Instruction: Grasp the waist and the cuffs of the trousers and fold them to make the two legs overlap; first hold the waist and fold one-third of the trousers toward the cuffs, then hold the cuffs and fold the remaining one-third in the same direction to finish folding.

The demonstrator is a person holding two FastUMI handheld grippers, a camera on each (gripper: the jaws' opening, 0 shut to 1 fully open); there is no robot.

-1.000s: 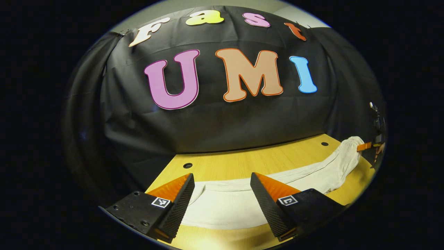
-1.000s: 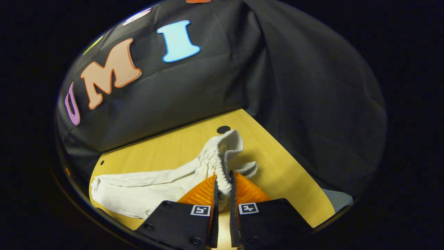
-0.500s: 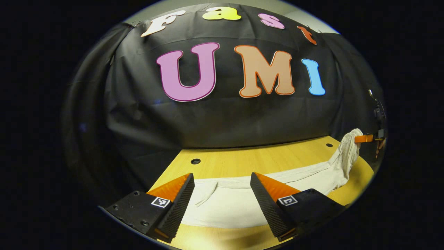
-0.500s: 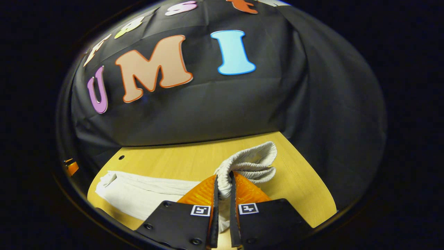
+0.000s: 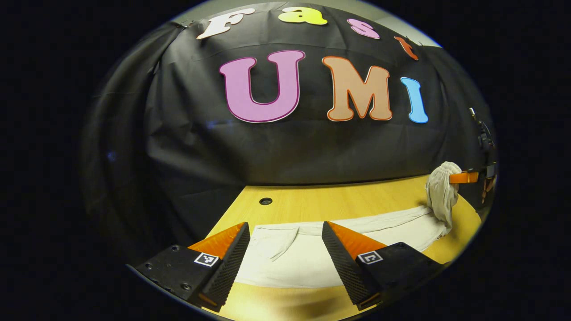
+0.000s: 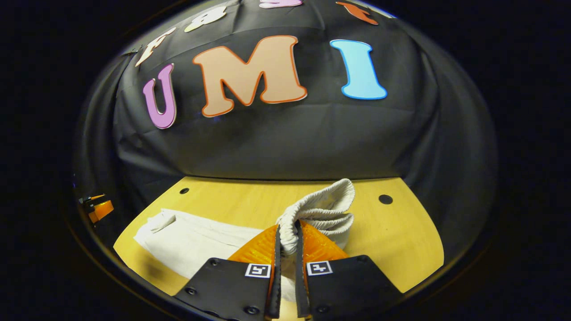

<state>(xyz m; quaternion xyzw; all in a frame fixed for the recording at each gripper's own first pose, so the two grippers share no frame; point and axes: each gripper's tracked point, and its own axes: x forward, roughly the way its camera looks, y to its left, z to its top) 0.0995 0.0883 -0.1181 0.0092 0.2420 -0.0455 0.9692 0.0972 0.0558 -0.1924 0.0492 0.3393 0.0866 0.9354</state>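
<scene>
Both of my grippers are at the white trousers (image 5: pixel 308 254) on the wooden table (image 5: pixel 339 203). My right gripper (image 6: pixel 286 238) is clamped on the ribbed waistband (image 6: pixel 319 209), lifted to carry that third toward the cuffs. My left gripper (image 5: pixel 285 249) hangs spread apart over the flat far end, gripping nothing; its fingers hide the fabric's corners.

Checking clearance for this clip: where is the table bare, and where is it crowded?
Bare table lies right of the bunched waist held in the right tongs, and between the trousers and the back wall. It is crowded near the left tongs.
</scene>
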